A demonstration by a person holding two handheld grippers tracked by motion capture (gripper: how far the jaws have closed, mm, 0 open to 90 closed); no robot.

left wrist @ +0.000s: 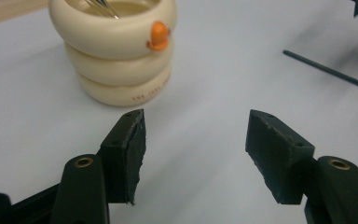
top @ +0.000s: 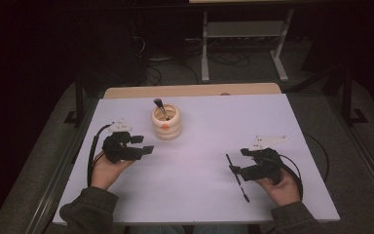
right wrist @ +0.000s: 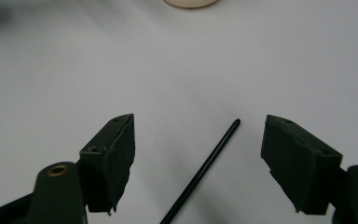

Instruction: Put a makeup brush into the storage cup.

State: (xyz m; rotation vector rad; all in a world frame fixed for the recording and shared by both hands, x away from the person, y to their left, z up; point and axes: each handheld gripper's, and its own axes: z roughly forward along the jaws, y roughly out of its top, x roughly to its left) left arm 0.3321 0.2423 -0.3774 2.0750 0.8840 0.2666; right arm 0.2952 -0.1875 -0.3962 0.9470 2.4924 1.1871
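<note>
A cream ribbed holder (top: pixel 166 123) with an orange dot (left wrist: pixel 158 36) stands at the table's back middle, and a brush (top: pixel 160 108) leans inside it. A second thin black brush (top: pixel 236 177) lies flat on the white table at the front right. My right gripper (top: pixel 238 162) is open, its jaws low on either side of that brush's handle (right wrist: pixel 205 168) without touching it. Left of the holder (left wrist: pixel 116 46), my left gripper (top: pixel 143 144) is open and empty, pointing toward it. The lying brush (left wrist: pixel 331 70) also shows far off in the left gripper view.
The white table top (top: pixel 199 146) has a bare wooden strip (top: pixel 190 90) along its back edge. Behind it, on the dark floor, stand a metal frame (top: pixel 243 44) and cables. The holder's base (right wrist: pixel 190 2) shows at the top of the right gripper view.
</note>
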